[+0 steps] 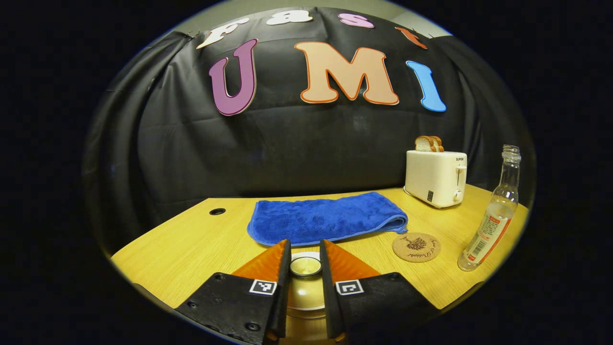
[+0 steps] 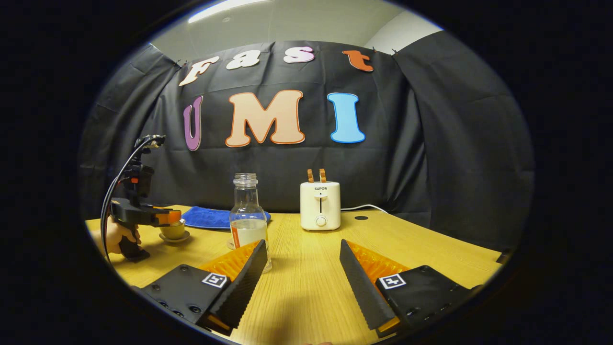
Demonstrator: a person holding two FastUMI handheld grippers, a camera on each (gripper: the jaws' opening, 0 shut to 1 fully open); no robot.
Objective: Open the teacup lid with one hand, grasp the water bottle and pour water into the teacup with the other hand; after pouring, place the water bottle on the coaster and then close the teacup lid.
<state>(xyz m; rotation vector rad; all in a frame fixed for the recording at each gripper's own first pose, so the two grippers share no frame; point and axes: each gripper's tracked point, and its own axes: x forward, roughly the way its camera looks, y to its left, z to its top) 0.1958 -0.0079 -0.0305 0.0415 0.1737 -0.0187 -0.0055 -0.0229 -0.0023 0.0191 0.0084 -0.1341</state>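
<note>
The teacup (image 1: 305,287) is sitting near the front edge of the pale wooden table (image 1: 191,249), on its saucer, with the lid's knob (image 1: 305,266) lying between the narrowly parted fingers of the left gripper (image 1: 305,261); whether both fingers are actually pressing on the knob I cannot tell, and the lid is still lying on the cup; in the right gripper view the same left gripper (image 2: 163,216) is hanging over the cup (image 2: 173,231), with a hand (image 2: 117,237) gripping its handle; black cloth is closing in the booth behind the table; one folded blue towel (image 1: 325,218) is lying just beyond the cup; one round cork coaster (image 1: 416,247) is lying to the right of it, bare; one white toaster (image 1: 436,177) is standing at the back with two slices of bread (image 1: 429,143) sticking up from it; one clear water bottle (image 1: 493,215) is standing uncapped at the right, holding a little water at the bottom; the right gripper (image 2: 301,261) is hovering with its fingers spread wide and gripping nothing, the bottle (image 2: 248,218) standing just beyond its left finger.
</note>
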